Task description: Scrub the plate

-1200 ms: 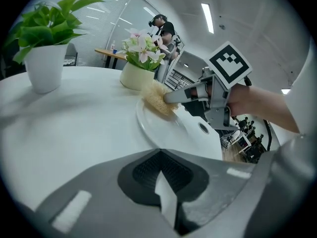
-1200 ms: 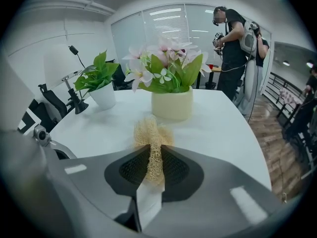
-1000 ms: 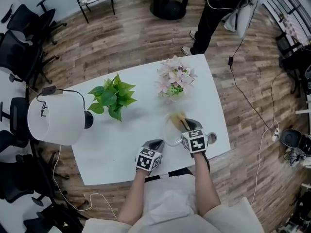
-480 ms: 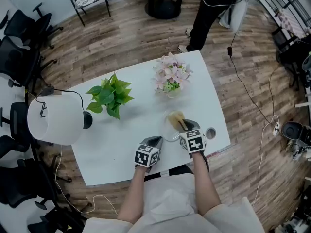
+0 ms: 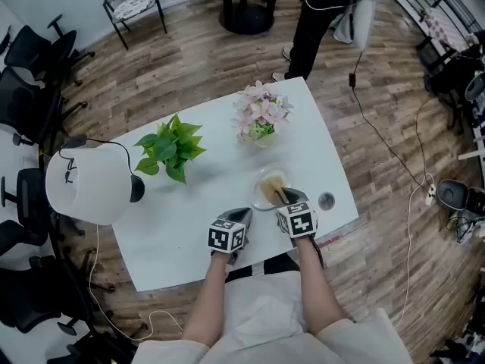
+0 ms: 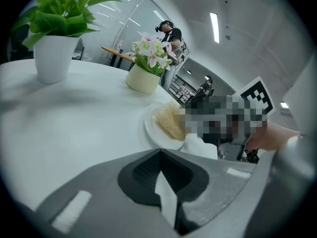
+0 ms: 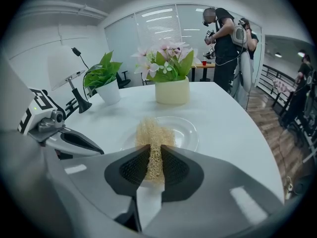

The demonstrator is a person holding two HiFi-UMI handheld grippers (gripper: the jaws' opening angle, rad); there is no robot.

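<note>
The right gripper has its jaws pressed narrow on a tan fibrous sponge, which sticks out ahead of the tips and lies on the plate. The plate sits flat on the white table, directly ahead of these jaws and partly under them.

The left gripper has its jaws closed together with nothing between them. It is low over the table, just left of the right gripper and a little behind it. From these jaws the plate is ahead and to the right, and the right gripper covers the plate's near right edge in that view.

Straight beyond the plate from the right jaws stands a pot of pink flowers, near the plate but not touching it. Ahead and to the left is a green plant in a white pot, and farther left a lamp with a white shade. A small round disc lies on the table just right of the right jaws. A person stands on the wooden floor past the table's far end, and black chairs line the left side.
</note>
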